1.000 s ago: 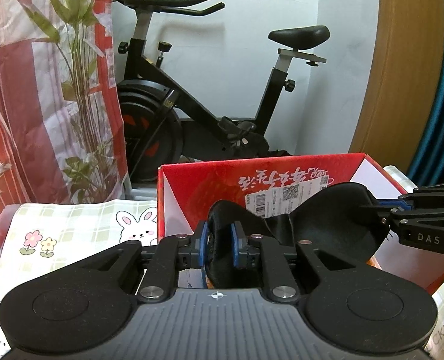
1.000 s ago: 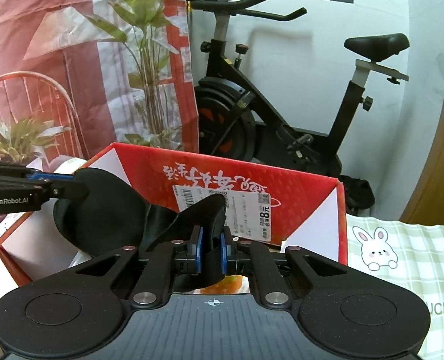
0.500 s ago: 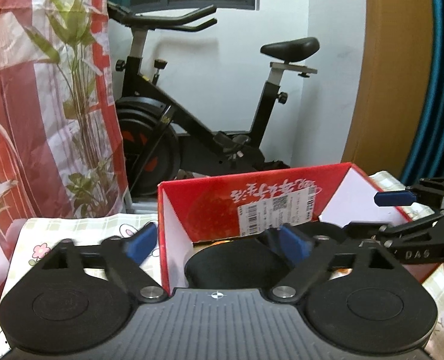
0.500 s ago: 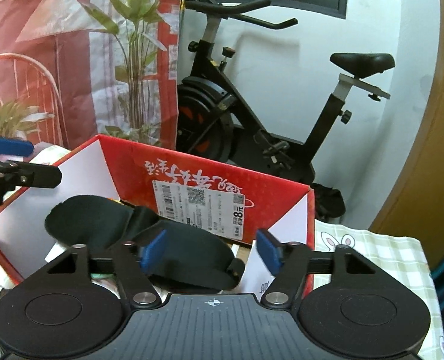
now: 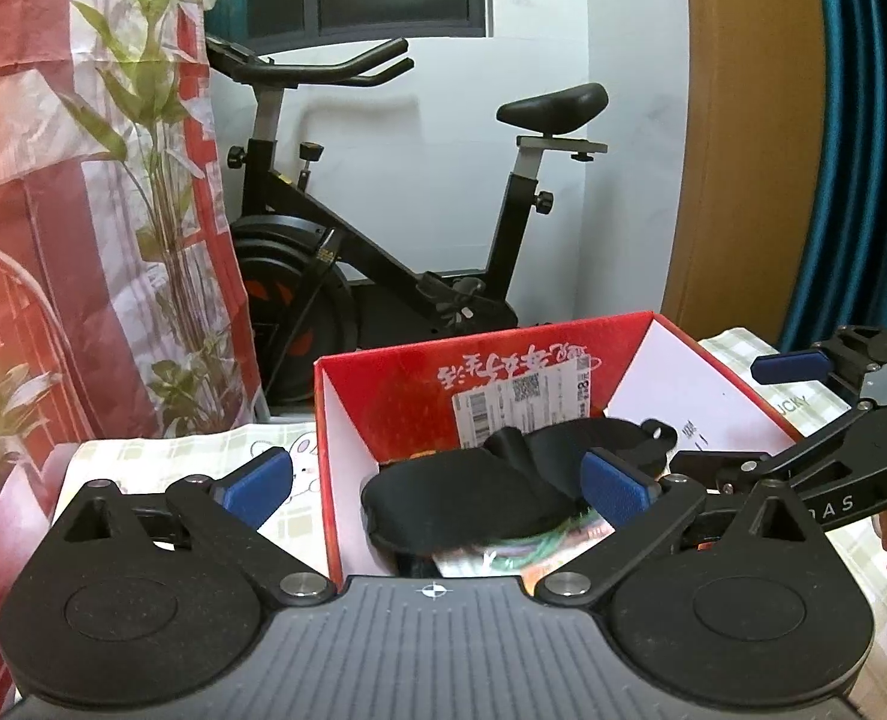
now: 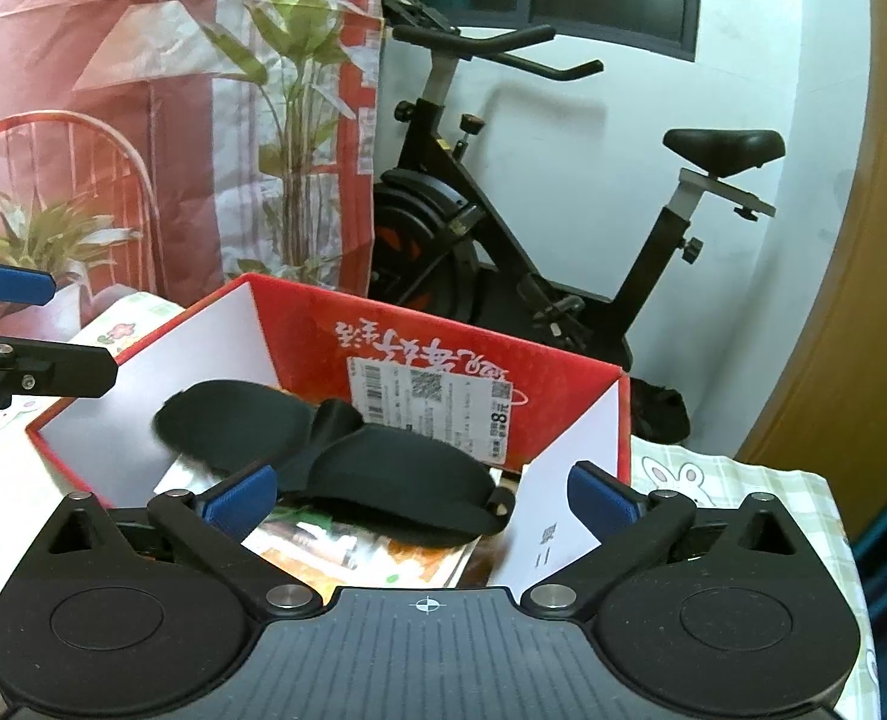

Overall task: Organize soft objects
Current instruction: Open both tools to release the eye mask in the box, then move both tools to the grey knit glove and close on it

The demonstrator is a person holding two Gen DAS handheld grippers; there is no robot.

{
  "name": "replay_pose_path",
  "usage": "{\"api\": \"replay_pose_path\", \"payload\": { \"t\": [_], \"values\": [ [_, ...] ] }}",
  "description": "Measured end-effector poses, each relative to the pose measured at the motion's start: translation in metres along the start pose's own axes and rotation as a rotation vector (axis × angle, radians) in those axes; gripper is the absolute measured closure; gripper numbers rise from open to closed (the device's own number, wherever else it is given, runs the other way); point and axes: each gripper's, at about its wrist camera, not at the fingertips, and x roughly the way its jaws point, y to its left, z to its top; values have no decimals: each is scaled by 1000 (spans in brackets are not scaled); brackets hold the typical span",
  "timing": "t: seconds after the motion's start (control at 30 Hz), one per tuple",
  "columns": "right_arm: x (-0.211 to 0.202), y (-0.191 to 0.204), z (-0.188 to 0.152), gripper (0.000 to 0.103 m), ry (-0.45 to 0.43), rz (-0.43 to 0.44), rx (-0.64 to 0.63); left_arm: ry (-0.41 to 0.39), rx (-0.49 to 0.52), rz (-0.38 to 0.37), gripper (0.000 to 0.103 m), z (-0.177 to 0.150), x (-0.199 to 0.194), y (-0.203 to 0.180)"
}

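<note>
Both grippers have let go of the black soft piece (image 5: 491, 492) since a second ago, when each was pinched shut on one end of it and held it stretched above the red box (image 5: 563, 354). Now it lies loose inside the red box, on top of printed packets, its two rounded lobes joined by a narrow middle, in front of the box's back wall with the white shipping label (image 6: 437, 402).

The left gripper (image 5: 437, 483) has its blue pads (image 5: 614, 489) spread wide apart and holds nothing; one pad is outside the box's left wall, the other is over the box interior, near the piece. The right gripper (image 6: 422, 495) is likewise spread wide and empty, its pads straddling the box's right side, with the piece just beyond them. The red box stands on a checked tablecloth (image 6: 743, 480) printed with rabbits.
</note>
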Motion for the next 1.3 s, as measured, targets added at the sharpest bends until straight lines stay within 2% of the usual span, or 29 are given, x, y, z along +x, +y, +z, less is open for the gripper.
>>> {"api": "replay_pose_path", "payload": {
  "t": [0.27, 0.53, 0.83, 1.03, 1.3],
  "values": [
    [-27, 15, -14, 0, -22, 12, -13, 2, -22, 14, 0, -16, -29, -1],
    [-57, 20, -37, 0, -57, 47, 39, 8, -34, 11, 0, -40, -55, -5],
    [-76, 24, -74, 0, -59, 58, 68, 70, -52, -10, 0, -82, -65, -11],
    [-85, 37, -110, 0, -7, 76, 59, 128, -53, -22, 0, -109, -63, -11],
    [-85, 64, -154, 4, 153, 174, 34, 162, -63, -26, 0, -137, -69, -9]
  ]
}}
